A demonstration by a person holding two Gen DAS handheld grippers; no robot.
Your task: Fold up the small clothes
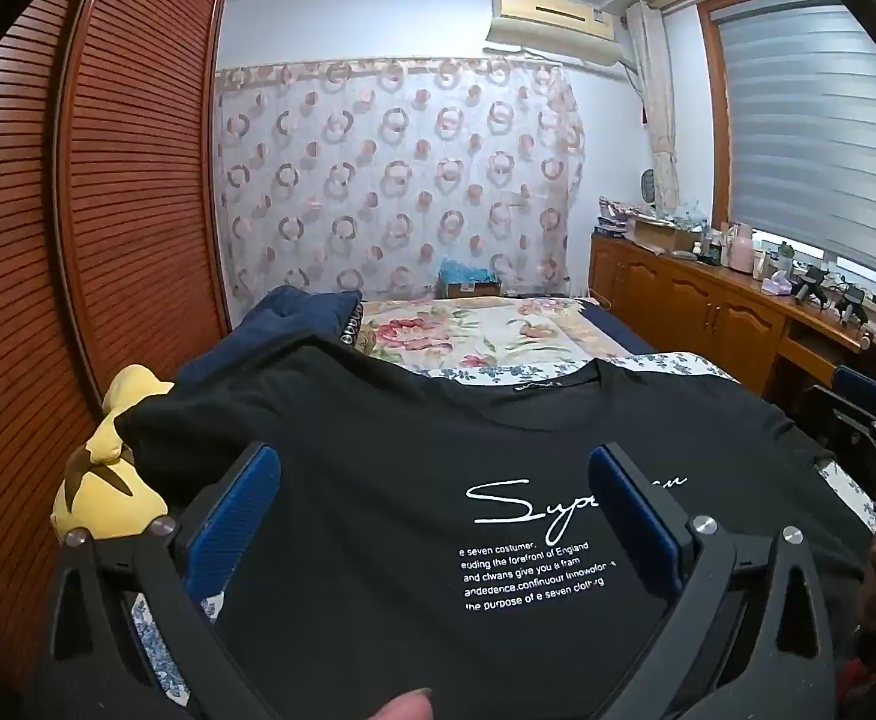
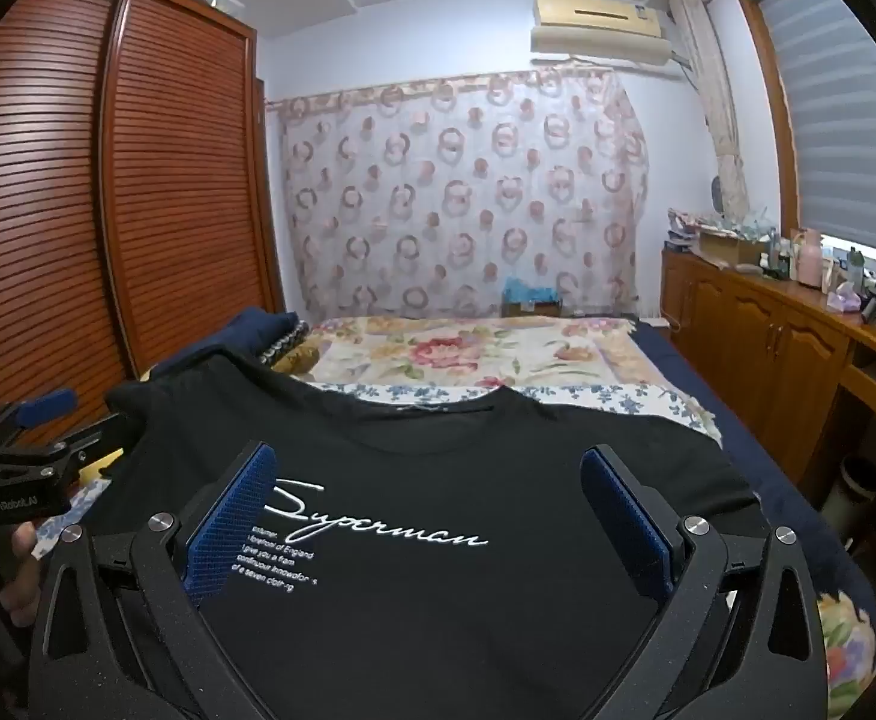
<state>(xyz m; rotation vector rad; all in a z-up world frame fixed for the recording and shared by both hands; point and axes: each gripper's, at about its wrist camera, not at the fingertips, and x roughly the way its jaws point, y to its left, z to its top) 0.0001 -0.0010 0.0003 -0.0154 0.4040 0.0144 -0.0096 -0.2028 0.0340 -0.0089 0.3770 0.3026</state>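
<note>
Black T-shirt lies flat on the bed, print side up, collar pointing away toward the floral blanket. White "Superman" script is readable in the right wrist view.

Left gripper: jaws spread wide, nothing between the blue pads, hovering over the shirt's chest.

Right gripper: jaws spread wide too, empty, above the same shirt.

Yellow plush toy sits at the shirt's left sleeve. Navy cloth is bunched beyond that sleeve. Louvered wardrobe stands on the left.
</note>
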